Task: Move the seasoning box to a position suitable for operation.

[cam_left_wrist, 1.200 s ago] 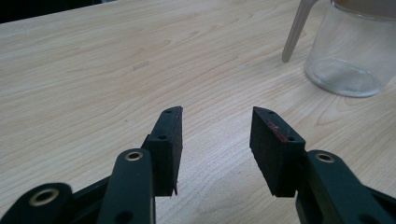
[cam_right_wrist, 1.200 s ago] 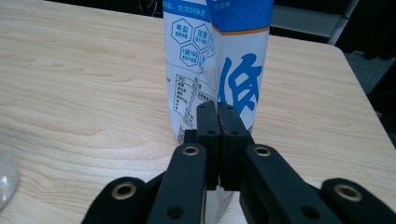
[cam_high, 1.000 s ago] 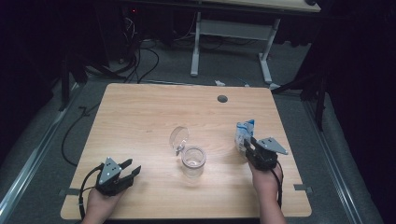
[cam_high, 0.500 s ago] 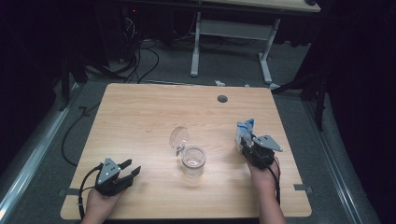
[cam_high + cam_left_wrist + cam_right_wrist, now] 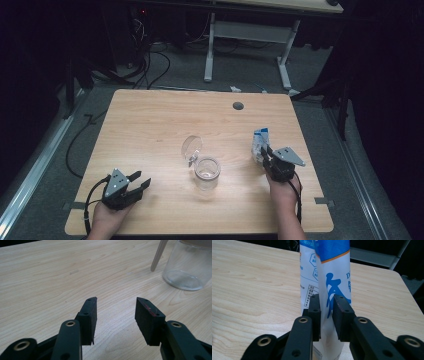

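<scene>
My right tongs (image 5: 326, 312) have just been closing on the blue-and-white pouch (image 5: 329, 272), upright to the right of the open glass jar (image 5: 207, 172). Left tongs (image 5: 115, 315) wide, empty. Risk: thin film buckles and the pouch slips or spills.

The packet (image 5: 329, 272) is a white plastic pouch printed with blue characters, a blue band and small hexagon marks. It stands upright on the wooden table, squeezed into a narrow fold between the two black pads of the right claw (image 5: 326, 312), which have just been closing on its lower part. Most of it rises above the pads; its bottom edge runs down below them. In the high view the packet (image 5: 260, 141) sits just ahead of the right claw (image 5: 267, 156), near the table's right edge.
</scene>
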A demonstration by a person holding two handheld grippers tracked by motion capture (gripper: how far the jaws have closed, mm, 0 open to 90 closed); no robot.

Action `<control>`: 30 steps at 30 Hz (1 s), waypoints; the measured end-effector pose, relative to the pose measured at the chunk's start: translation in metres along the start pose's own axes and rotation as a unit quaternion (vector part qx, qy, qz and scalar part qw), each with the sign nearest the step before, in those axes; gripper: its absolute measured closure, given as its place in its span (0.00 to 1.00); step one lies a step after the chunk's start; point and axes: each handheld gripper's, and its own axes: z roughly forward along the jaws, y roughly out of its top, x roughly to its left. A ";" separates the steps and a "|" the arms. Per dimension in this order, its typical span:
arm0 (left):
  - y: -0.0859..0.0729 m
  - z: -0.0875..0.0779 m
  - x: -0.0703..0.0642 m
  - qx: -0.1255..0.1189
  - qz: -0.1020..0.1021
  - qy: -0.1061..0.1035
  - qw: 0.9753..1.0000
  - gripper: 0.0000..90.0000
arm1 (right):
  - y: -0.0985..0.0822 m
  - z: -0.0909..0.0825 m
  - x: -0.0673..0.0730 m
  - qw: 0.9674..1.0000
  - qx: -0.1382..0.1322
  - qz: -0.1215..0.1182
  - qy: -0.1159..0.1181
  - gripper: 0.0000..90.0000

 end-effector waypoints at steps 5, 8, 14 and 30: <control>0.000 0.000 -0.001 -0.001 -0.002 -0.003 1.000 0.56 | 0.001 -0.001 -0.002 1.000 0.001 0.006 0.008 0.95; 0.001 -0.001 0.000 0.001 -0.008 -0.008 1.000 0.55 | 0.002 -0.001 -0.003 1.000 0.007 0.000 0.014 0.97; 0.001 -0.003 -0.001 0.002 -0.014 -0.020 1.000 0.53 | 0.006 -0.001 -0.004 1.000 0.017 0.001 0.023 0.98; 0.002 -0.005 0.000 -0.001 -0.022 -0.039 0.999 0.49 | 0.014 -0.001 -0.013 0.998 0.032 0.025 0.055 0.99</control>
